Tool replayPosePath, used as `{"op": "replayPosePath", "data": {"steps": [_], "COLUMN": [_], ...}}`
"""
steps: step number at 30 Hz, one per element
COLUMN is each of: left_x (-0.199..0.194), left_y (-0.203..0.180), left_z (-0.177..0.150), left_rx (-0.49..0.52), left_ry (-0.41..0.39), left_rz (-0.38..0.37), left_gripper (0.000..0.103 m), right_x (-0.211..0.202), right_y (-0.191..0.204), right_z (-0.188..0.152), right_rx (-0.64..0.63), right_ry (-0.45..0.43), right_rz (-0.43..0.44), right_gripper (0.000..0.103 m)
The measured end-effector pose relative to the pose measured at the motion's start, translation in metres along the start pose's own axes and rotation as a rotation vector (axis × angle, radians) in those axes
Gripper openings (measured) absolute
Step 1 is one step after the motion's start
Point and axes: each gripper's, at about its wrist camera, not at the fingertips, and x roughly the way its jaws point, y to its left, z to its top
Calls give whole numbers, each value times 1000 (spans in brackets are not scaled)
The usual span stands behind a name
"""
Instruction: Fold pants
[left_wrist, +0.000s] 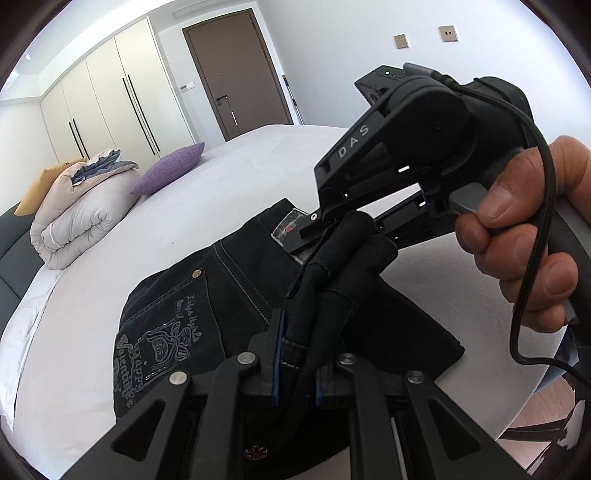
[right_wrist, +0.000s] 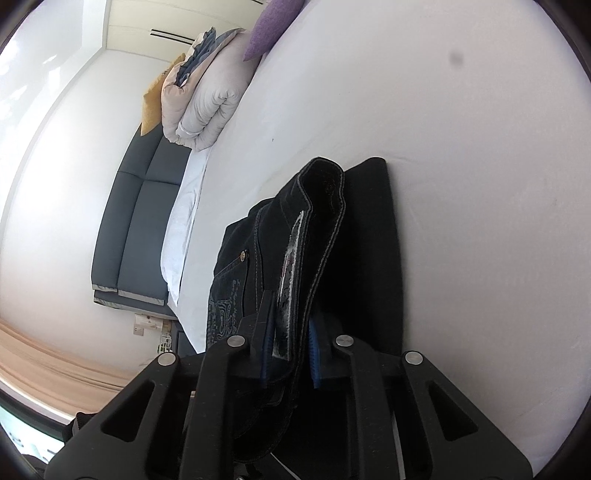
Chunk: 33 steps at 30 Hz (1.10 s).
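A white-sheeted bed (left_wrist: 110, 258) is seen in daylight. At its head, a rolled duvet (left_wrist: 77, 214) and purple cushion (left_wrist: 170, 168) are set. Beyond it, cream wardrobes (left_wrist: 110, 99) and a brown door (left_wrist: 236, 74) are lined against white walls.

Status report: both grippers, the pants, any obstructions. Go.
Left gripper shut on pants. Right gripper shut on waistband edge. Pants partly folded on white bed. Nothing in the way.
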Motion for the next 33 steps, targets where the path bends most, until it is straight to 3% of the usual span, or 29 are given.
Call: {"op": "replayPosePath", "data": {"steps": [8, 14, 18, 22, 27, 29, 31, 33], "left_x": [4, 7, 6, -16, -45, -44, -31, -10], "left_y": [-17, -19, -22, 2, 50, 76, 101, 123], "left_z": [-8, -17, -20, -23, -20, -16, -8, -2], "left_rx": [38, 30, 27, -108, -274, -345, -386, -408], "left_ry": [22, 37, 49, 50, 14, 10, 20, 28], "left_rz": [-33, -42, -42, -148, -253, -275, -279, -278], "left_gripper": [13, 15, 30, 53, 54, 48, 33, 29], "right_x": [-15, 3, 5, -6, -44, -58, -60, -50], "right_y": [-30, -34, -36, -30, -26, -13, 10, 32], "right_z": [-12, -12, -14, -21, -32, -33, -34, -37], "right_rx": [22, 4, -10, -32, -22, -53, -113, -174], "right_ry": [-24, -17, -14, -33, -78, -103, -98, -66], "right_rz": [-29, -44, -28, -60, -149, -106, -62, -26], "right_gripper": [14, 14, 15, 20, 20, 20, 20, 20]}}
